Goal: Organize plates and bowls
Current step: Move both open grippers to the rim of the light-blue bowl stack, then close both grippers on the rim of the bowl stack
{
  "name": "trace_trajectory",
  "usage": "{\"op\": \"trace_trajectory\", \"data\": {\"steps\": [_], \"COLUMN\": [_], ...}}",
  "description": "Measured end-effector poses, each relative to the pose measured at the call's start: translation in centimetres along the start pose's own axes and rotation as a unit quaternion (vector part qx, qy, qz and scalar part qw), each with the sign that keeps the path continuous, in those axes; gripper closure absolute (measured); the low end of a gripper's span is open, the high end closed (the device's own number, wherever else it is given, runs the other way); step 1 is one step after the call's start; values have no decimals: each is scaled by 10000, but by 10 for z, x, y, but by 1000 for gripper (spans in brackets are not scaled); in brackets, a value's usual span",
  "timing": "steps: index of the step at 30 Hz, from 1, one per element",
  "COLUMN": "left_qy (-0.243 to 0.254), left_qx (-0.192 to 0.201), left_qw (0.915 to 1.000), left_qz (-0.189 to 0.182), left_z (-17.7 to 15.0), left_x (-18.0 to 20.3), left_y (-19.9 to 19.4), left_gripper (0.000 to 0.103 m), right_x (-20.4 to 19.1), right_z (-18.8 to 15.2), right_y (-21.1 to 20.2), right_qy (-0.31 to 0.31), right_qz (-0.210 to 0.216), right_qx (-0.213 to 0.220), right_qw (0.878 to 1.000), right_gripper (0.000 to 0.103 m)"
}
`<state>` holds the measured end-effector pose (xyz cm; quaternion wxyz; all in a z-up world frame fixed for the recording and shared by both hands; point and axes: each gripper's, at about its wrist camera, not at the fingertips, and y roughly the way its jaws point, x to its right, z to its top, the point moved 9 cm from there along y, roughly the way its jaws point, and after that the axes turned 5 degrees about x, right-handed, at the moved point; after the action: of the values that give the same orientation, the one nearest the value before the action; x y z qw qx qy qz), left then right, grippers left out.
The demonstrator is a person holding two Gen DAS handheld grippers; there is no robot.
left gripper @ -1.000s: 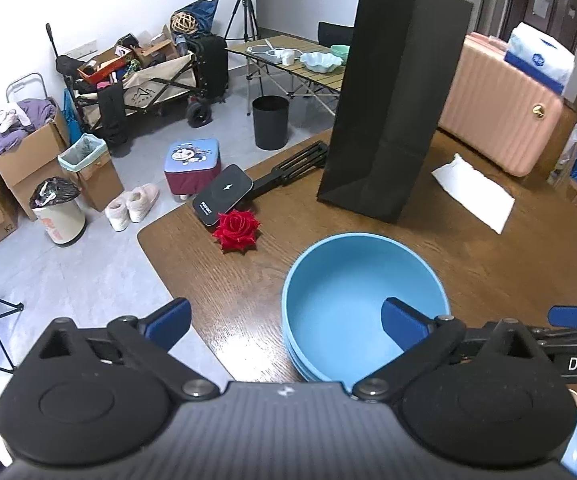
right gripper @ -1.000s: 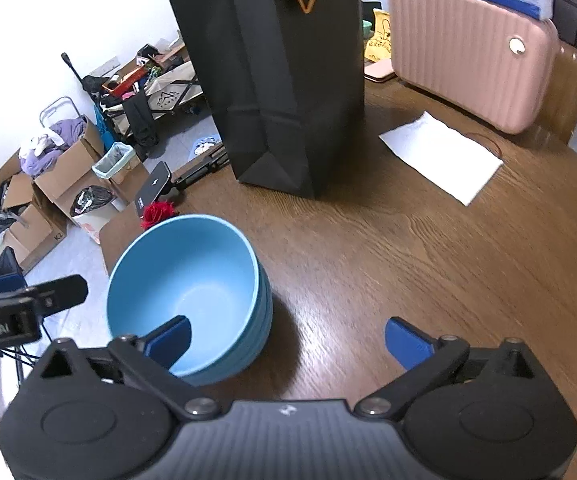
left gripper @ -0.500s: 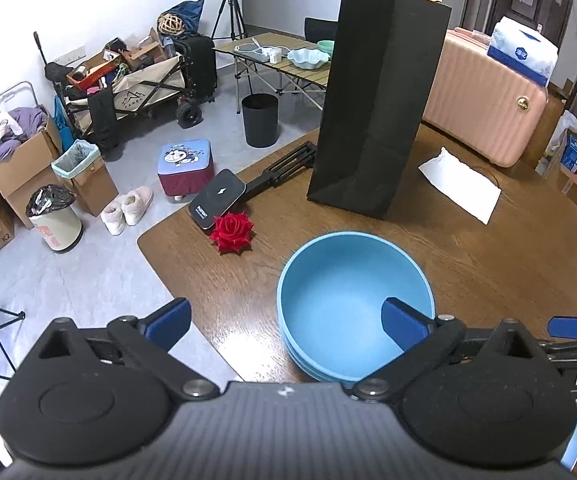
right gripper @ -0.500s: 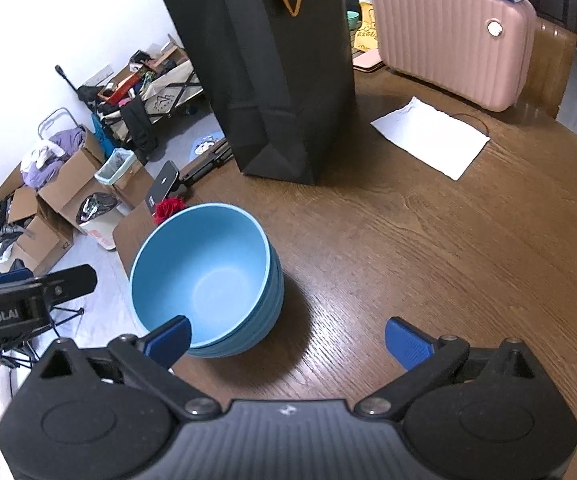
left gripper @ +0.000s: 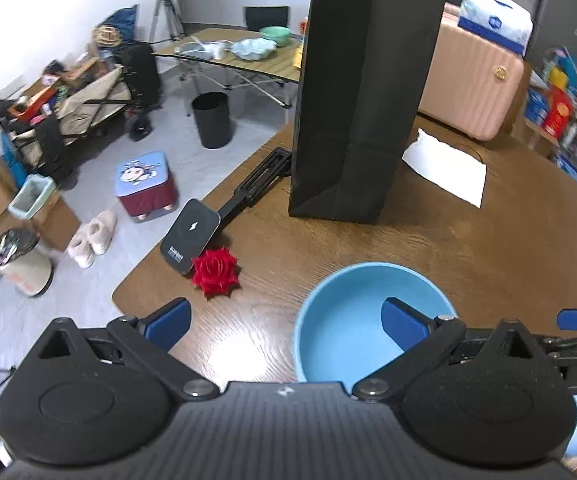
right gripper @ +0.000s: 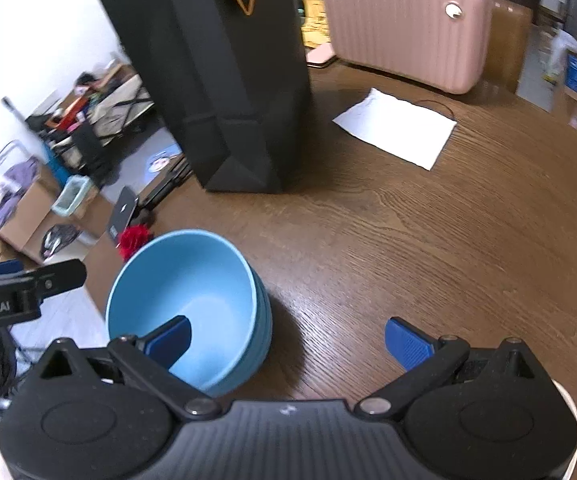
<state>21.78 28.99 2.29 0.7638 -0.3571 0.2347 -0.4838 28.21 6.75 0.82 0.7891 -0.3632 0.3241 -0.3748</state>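
Two claws, left (left gripper: 284,316) and right (right gripper: 288,338), both spread; one stack of blue bowls (right gripper: 192,300).

Upright nested blue bowls (right gripper: 192,304) on table (right gripper: 428,248)

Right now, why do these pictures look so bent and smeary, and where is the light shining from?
Left wrist view: the fisheye lens bows the wooden table edge and darkens the corners; a white glare patch sits on the wood beside the blue bowls. Right wrist view: the left clutter and right shelves are motion-blurred, and the bowls cast a shadow to their right, so the light likely comes from the upper left.
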Motion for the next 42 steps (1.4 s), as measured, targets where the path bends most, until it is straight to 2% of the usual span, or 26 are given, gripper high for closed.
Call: {"op": "trace_trajectory", "data": {"steps": [9, 15, 21, 29, 35, 37, 42], "left_qy": [800, 1349, 1748, 1889, 1822, 1794, 1710], "left_qx": [-388, -683, -1031, -1324, -1623, -1708, -1929], "left_qw": [9938, 9827, 9705, 9611, 9558, 9536, 9485], "left_qz": [-674, -1066, -1303, -1520, -1641, -1711, -1839], "left_z": [15, 13, -3, -21, -31, -35, -46], "left_x": [-12, 0, 14, 20, 22, 24, 25], "left_y": [48, 78, 101, 118, 129, 132, 137], "left_gripper": [0, 0, 0, 2, 13, 23, 27], "right_x": [-21, -16, -10, -12, -11, -12, -12], "right_z": [-1, -17, -42, -60, -70, -72, -76], "right_y": [24, 38, 52, 66, 75, 77, 83], "right_qy": [634, 1214, 1718, 2071, 2266, 2336, 2490], "right_qz": [-580, -879, -1090, -1042, -922, -858, -729], "right_qx": [-56, -204, -398, -482, -504, -508, -505], "right_qw": [9963, 9885, 9783, 9716, 9683, 9672, 9644], "right_gripper": [0, 0, 1, 9, 19, 20, 26]}}
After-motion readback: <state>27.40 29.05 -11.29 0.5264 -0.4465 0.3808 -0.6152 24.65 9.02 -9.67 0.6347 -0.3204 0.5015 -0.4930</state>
